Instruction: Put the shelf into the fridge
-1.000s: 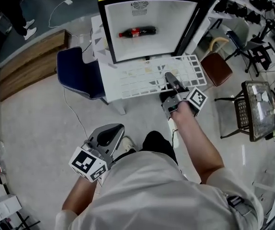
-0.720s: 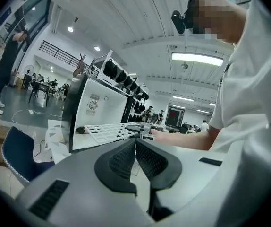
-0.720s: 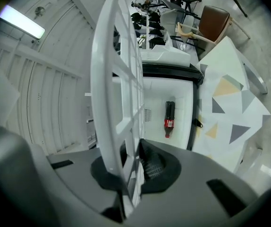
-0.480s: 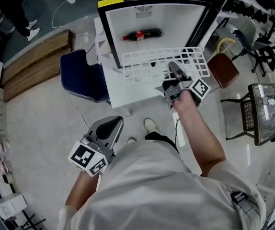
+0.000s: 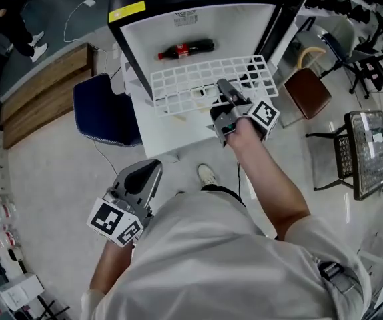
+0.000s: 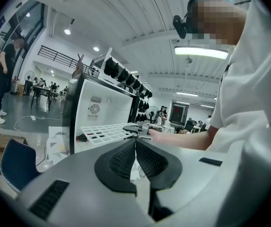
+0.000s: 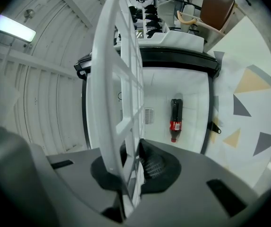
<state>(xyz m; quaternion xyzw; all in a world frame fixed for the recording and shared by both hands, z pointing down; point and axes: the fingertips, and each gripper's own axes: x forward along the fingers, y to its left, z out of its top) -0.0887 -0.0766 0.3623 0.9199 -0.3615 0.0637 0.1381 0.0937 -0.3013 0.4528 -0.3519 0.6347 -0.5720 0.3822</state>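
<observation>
The shelf (image 5: 191, 82), a white grid of flat bars with square openings, is held roughly level just in front of the fridge (image 5: 245, 32), with its far edge at the open mouth. Its near edge is clamped between the jaws of the right gripper (image 5: 225, 92); in the right gripper view a white bar is seen pressed between the ribbed black pads. The left gripper (image 5: 150, 171) is held low and well away from the fridge, beside the person's body, with its jaws pressed together and nothing between them.

Inside the fridge, beyond the shelf's far edge, a dark bottle (image 5: 181, 47) with a red label is laid on its side. The black door (image 5: 281, 19) is swung open at the fridge's right. The fridge is carried on a white tabletop (image 5: 171, 131). A blue chair (image 5: 105, 112) is set just left of the fridge, and a brown-seated chair (image 5: 307, 92) is found to its right, past the door. A long wooden platform (image 5: 41, 92) lies farther left, and a person (image 5: 11, 19) is seen standing beyond it.

The fridge is cased in black and lined in smooth white, with a round vent grille (image 5: 186, 19) in the back wall and a yellow strip (image 5: 127, 11) on its top front edge. Both grippers are shelled in smooth grey.
</observation>
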